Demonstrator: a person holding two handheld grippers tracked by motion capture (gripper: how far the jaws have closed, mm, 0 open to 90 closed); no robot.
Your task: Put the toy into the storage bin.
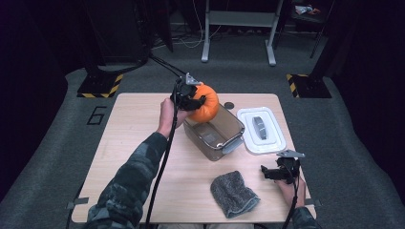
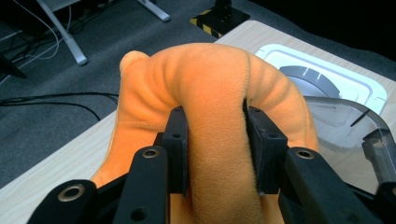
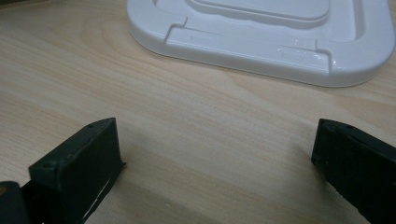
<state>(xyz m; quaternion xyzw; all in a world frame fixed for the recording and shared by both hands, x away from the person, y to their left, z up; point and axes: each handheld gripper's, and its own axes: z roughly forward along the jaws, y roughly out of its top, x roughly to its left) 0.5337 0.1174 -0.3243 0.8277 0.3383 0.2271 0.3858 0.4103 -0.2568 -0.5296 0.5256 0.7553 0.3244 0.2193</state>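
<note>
The table (image 1: 143,157) was light wood, and most of my work sat toward its far half. The clear plastic container (image 1: 215,131) stood there open, and I judged the job about halfway: the lid was already off and the toy lifted, but nothing lay in the box yet. The white lid (image 1: 261,130) lay flat just to the right of the container, touching or nearly touching it, its grey centre handle up. I held the orange plush pumpkin (image 1: 206,102) in the air over the container's far-left rim, not yet lowered inside; my left gripper (image 2: 215,149) pinched a fold of its soft body between both jaws, squeezing it to a narrow ridge. What remained, as I read it, was to bring the pumpkin down into the box, let go, and then fit the lid. A grey folded cloth (image 1: 234,194) lay near the front edge, well apart from the container and out of the way. My right gripper (image 1: 282,172) rested low at the front right, jaws spread wide and holding nothing, just short of the lid. A small dark disc (image 1: 229,105) sat beyond the container. I judged the near rim the only real obstacle.
</note>
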